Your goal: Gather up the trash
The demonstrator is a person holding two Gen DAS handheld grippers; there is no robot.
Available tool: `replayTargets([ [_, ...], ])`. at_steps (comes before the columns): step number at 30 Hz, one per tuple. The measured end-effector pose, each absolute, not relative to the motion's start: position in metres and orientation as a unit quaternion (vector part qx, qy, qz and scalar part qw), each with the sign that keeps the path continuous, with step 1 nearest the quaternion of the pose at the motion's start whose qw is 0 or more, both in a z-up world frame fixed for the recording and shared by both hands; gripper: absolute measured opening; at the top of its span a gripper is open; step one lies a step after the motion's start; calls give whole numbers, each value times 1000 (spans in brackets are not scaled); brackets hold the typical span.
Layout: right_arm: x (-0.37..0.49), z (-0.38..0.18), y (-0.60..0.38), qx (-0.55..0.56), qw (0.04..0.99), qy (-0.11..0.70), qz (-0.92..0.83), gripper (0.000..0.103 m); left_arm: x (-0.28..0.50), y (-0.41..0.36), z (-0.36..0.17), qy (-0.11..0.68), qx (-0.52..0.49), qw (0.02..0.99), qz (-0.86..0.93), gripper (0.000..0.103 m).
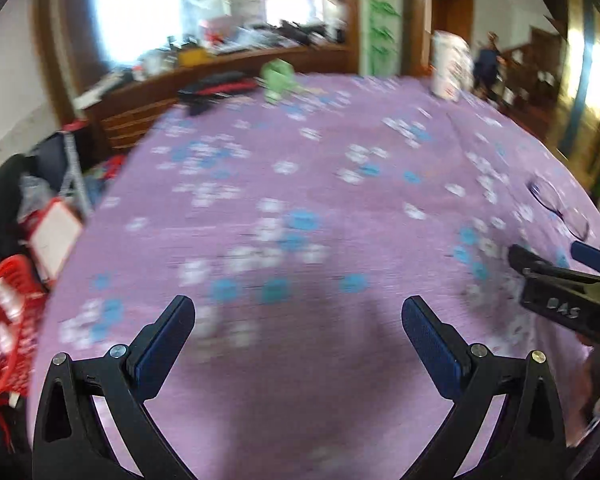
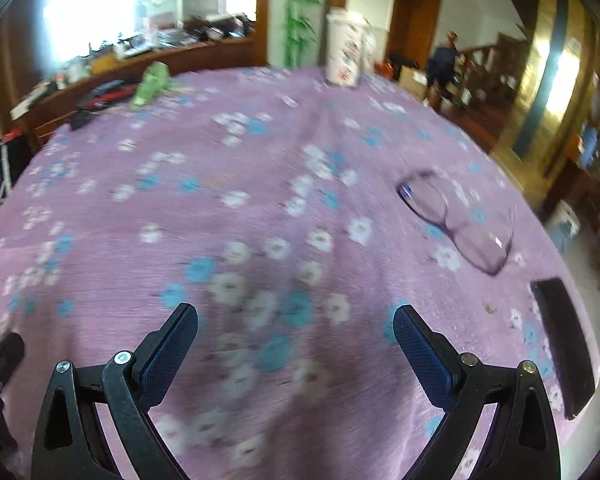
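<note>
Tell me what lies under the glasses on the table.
The glasses lie directly on the purple flowered tablecloth; its print shows through the clear lenses. Nothing else shows beneath them. What the cloth itself covers cannot be seen.

Both wrist views look forward, low and close over the purple floral tabletop [image 1: 300, 200], toward the far cluttered counter. Shared: eyeglasses [image 2: 458, 220], white container [image 1: 452, 66], green wrapper [image 2: 152, 84]. Right view sits further right.
</note>
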State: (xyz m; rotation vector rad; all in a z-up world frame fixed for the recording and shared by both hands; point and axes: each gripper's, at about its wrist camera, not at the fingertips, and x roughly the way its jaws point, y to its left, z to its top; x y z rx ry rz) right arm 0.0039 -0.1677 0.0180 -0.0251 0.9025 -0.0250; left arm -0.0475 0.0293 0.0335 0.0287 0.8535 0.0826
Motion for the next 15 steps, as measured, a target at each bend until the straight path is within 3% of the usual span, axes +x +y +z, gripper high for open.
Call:
replayTargets([
  [15, 20, -1, -160, -29, 880, 473, 15, 102, 1, 19, -6, 483, -5, 875, 13, 103],
])
